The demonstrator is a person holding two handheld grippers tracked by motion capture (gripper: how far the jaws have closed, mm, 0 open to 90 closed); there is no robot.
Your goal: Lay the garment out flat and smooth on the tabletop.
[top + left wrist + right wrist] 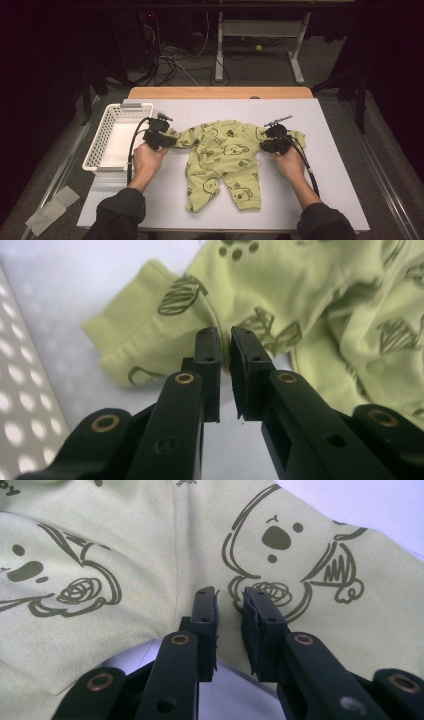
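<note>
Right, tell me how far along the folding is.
Early. The onesie lies spread flat on the table, nothing folded. The left claw pinches one sleeve; the right claw pinches the other. Folding and the basket look left, probably.

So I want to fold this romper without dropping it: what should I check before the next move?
1. Left claw pinching the left sleeve: ok, fabric sits in the narrow gap.
2. Right claw pinching the cloth: ok, a fold runs between the pads.
3. Romper lying flat on the white mat: ok.
4. Basket clear of the left sleeve: ok, apart.
5. Grip firm enough to lift: cannot tell.
</note>
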